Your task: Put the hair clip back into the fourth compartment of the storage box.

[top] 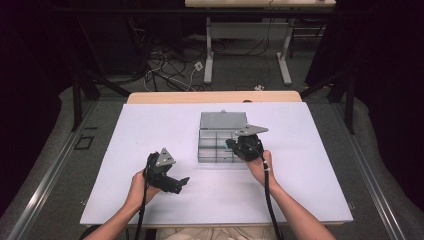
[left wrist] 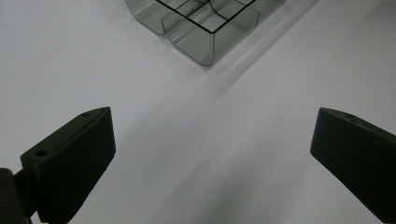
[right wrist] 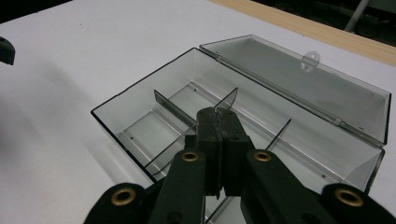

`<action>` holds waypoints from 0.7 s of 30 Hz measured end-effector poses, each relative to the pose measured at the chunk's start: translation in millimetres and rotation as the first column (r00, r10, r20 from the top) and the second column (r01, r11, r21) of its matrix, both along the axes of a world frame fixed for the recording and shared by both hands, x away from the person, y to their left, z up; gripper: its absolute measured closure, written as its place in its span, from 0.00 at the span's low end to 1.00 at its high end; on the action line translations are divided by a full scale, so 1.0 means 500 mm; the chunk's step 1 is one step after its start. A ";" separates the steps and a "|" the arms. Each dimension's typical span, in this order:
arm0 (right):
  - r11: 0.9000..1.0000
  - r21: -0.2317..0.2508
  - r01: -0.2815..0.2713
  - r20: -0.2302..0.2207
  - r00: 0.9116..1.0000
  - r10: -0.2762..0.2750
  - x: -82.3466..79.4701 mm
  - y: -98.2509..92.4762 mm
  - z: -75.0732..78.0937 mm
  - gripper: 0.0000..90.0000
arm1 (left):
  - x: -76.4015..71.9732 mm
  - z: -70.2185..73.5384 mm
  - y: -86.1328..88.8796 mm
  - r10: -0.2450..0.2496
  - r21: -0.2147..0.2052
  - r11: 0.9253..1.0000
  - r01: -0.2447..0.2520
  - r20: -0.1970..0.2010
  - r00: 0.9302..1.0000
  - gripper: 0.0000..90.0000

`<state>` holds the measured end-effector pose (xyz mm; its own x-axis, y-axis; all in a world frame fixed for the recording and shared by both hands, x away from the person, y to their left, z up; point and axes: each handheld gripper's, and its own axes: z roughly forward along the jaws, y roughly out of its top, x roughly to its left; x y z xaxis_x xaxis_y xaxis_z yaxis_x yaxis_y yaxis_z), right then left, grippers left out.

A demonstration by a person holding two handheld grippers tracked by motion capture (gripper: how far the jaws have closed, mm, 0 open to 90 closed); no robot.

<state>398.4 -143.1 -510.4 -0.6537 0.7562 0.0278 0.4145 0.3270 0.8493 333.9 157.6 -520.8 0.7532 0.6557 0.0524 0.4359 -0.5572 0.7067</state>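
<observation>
Clear rectangular divided plastic box [right wrist: 261, 107]

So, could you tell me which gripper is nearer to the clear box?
Right. The right gripper is shut over the box, on a divider; the left gripper is open, apart at its near-left.
</observation>
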 end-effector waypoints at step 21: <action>1.000 -0.007 -0.003 0.008 1.000 0.003 0.017 0.023 -0.008 0.99 | 0.001 0.000 0.002 0.005 -0.001 1.000 -0.005 -0.002 1.000 0.00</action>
